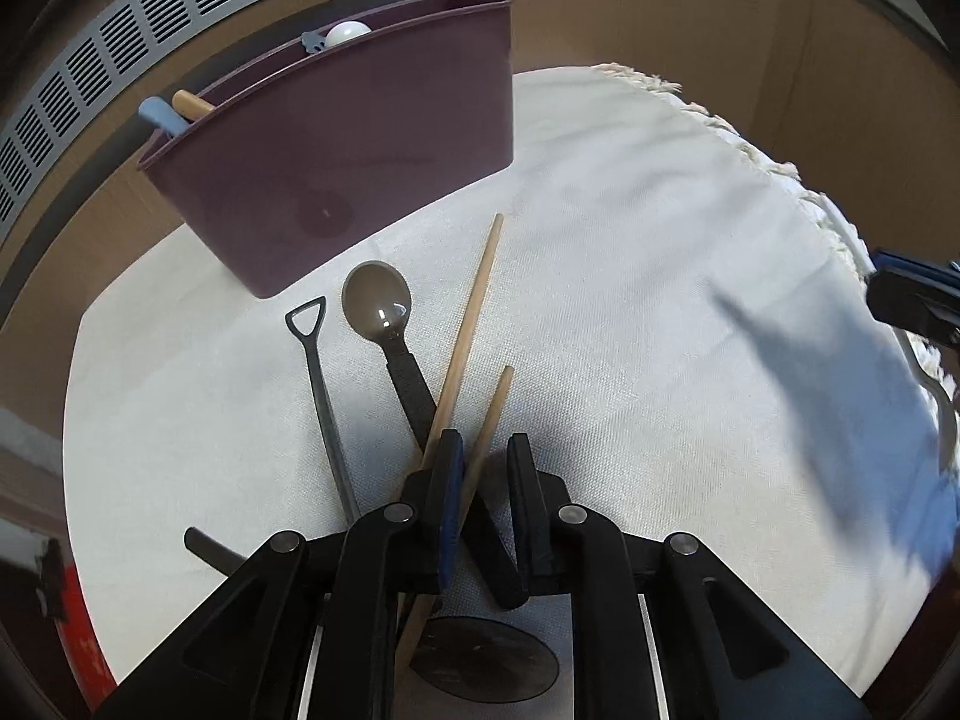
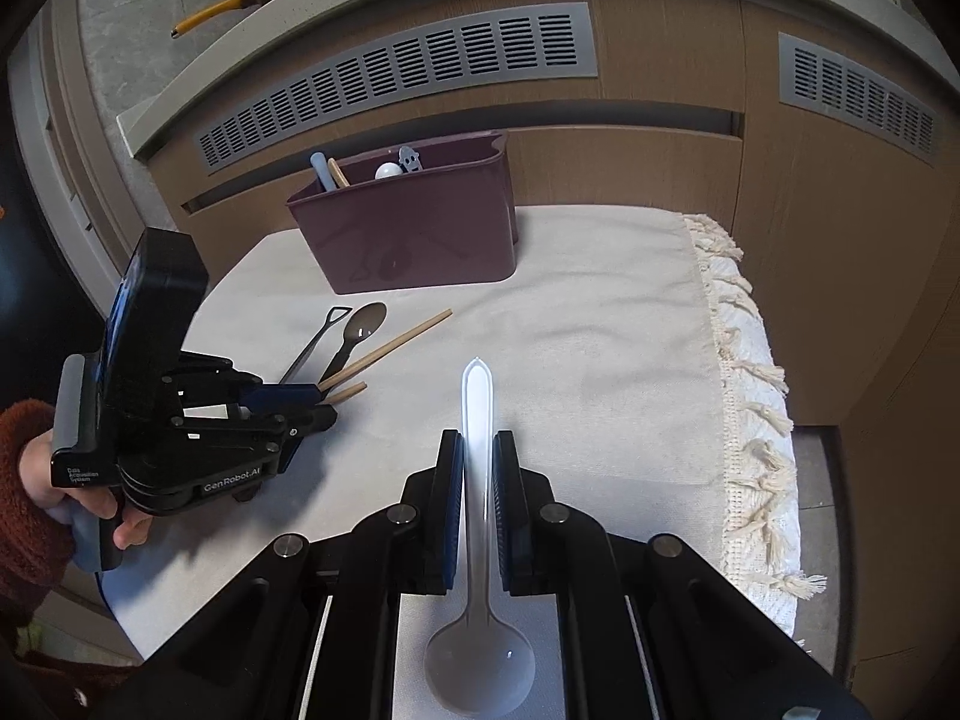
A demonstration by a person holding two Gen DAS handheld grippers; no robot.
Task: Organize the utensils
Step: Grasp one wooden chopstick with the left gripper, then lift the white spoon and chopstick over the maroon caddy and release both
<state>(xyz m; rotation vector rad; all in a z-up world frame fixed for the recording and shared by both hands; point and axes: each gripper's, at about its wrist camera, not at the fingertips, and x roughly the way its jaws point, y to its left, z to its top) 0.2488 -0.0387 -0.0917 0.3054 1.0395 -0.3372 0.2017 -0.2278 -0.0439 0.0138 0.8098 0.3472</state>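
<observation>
Chopstick [image 1: 489, 420] btwn left gripper [image 1: 485, 450] jaws, untouched

Maroon caddy [image 2: 414, 240], tan chopsticks [image 1: 474, 312], grey-brown spoon [image 1: 377, 300], off-white cloth [image 2: 570, 330].

tools black, blue pads [image 2: 451, 480] | silver screws | white "GenRobot.AI" lettering | rust fuzzy sleeve [image 2: 24, 480]

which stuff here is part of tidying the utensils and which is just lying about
Part of the job:
- purple bin
- brown spoon
- two chopsticks
- dark shovel-handled utensil
- clear spoon in the right tool
- left tool

Just there:
- white cloth
- yellow-handled pan
- wall vents
</observation>
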